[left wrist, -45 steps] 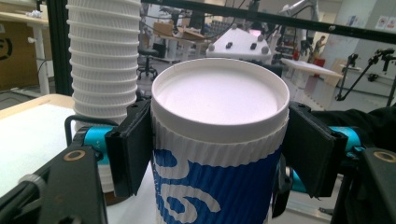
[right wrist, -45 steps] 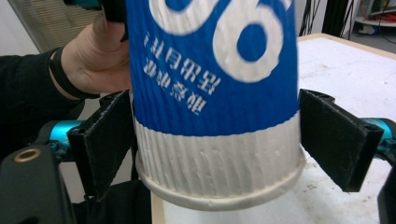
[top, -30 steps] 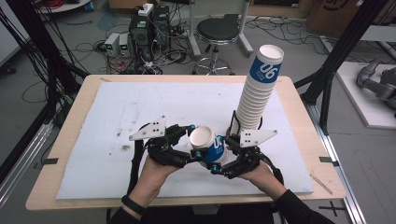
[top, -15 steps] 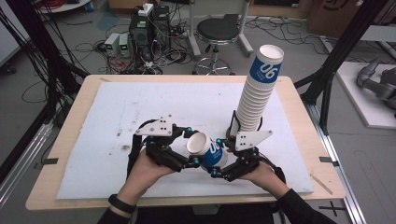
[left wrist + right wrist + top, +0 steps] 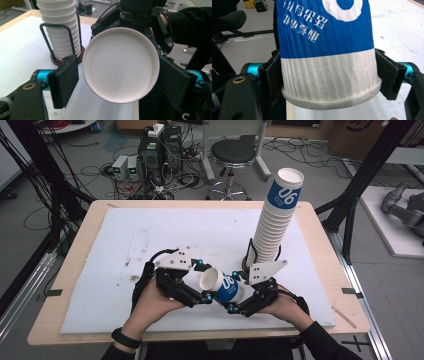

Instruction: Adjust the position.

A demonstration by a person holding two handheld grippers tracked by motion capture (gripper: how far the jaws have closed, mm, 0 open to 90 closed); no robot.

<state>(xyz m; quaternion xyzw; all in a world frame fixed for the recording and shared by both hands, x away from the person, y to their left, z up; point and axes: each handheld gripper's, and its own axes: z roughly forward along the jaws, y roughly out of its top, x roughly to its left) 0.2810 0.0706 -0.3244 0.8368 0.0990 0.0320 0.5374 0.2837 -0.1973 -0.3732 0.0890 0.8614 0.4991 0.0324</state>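
Tall stack of cups (image 5: 276, 217) in a wire holder (image 5: 250, 254) stands right of centre on the table (image 5: 75, 285), just behind the right gripper (image 5: 239, 306). A single cup (image 5: 223, 287) lies between both grippers near the front edge. White mat (image 5: 150, 235) open toward left edge, back edge and back-left corner.

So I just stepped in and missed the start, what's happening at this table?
A person works two hand-held grippers over a white-covered table. The right gripper is clamped on a single blue-and-white paper cup, held on its side above the table. The left gripper faces the cup's open mouth, jaws apart on either side of the rim. A tall stack of matching cups stands in a wire holder behind.
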